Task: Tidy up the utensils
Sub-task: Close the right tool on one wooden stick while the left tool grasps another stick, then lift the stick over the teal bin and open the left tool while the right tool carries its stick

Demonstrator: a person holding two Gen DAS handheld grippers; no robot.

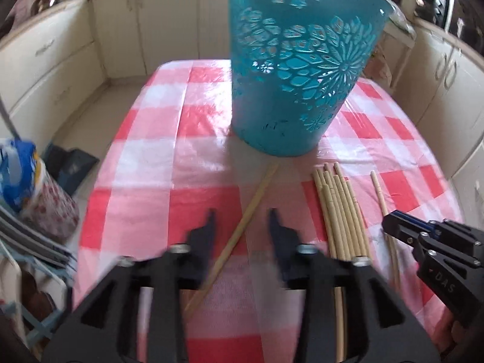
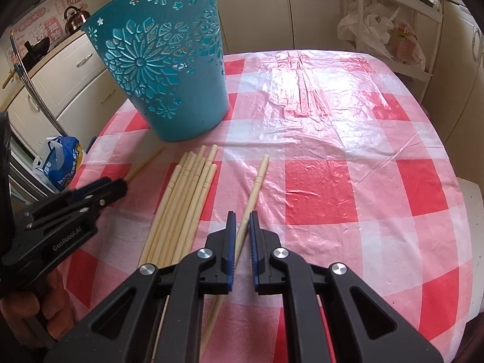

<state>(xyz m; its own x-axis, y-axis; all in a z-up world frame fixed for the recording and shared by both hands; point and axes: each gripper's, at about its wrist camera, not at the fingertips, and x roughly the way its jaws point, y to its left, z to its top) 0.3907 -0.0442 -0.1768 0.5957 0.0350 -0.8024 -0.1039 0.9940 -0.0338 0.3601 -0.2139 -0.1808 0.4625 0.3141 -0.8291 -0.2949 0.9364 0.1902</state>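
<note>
Nearest in the right wrist view, the right gripper (image 2: 241, 216) has its blue-padded fingers (image 2: 230, 227) drawn nearly together around a single pale chopstick (image 2: 252, 195), pinching it close to its lower half. The stick runs up and to the right from between the pads, with its blunt end lying on the red and white checked cloth that covers the surface (image 2: 348, 157).

In the left wrist view, the left gripper (image 1: 242, 216) is blurred and half spread, and its fingers (image 1: 208, 220) stand on either side of another lone chopstick (image 1: 242, 230) without pressing on it. That stick lies diagonally on the cloth, with its far end pointing toward the basket. No earlier picture is given.

Between the two lone sticks lies a bundle of chopsticks (image 2: 184, 199), side by side and touching, fanned slightly at the far ends. In the left wrist view the bundle (image 1: 341, 208) sits just right of the left gripper, and the right gripper shows at the right edge over its own stick.

Farther back, a teal plastic basket (image 2: 169, 69) with cut-out flower patterns stands upright on the surface, just beyond the far ends of the bundle. Whether anything is inside it cannot be told.

Beyond the surface are cream kitchen cabinets (image 2: 257, 9), and a blue and white plastic bag (image 2: 62, 163) sits low at the left.
</note>
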